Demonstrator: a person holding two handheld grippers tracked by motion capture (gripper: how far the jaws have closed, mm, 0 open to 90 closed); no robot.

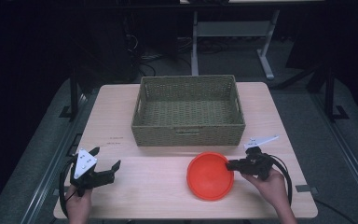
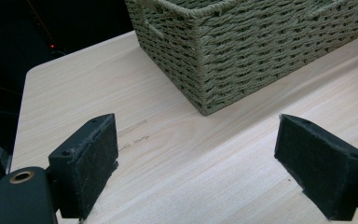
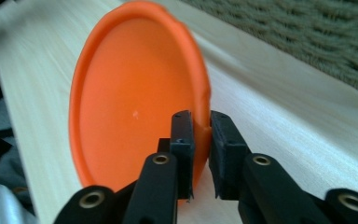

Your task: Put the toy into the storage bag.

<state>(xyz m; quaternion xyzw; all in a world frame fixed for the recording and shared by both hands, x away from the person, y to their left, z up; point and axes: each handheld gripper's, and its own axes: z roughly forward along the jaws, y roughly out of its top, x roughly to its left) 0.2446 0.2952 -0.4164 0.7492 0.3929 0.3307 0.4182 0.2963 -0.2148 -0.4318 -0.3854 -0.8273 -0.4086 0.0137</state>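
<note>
Orange plate (image 1: 209, 176) lies on the table (image 1: 158, 191), just in front of the woven basket (image 1: 189, 112). We note the right gripper (image 1: 230, 164) closed on the plate's right rim. The right gripper view confirms it: rim (image 3: 204, 116) pinched between both jaws, something the high view only hints at. Whether the plate's near edge has left the wood, we cannot tell; it possibly tilts. Left gripper (image 1: 106, 161) waits at the table's left, jaws wide apart, holding nothing; its own view adds the basket's corner (image 2: 200, 60) close ahead. We judge the grasp done; the lift and the placing into the basket remain.
</note>
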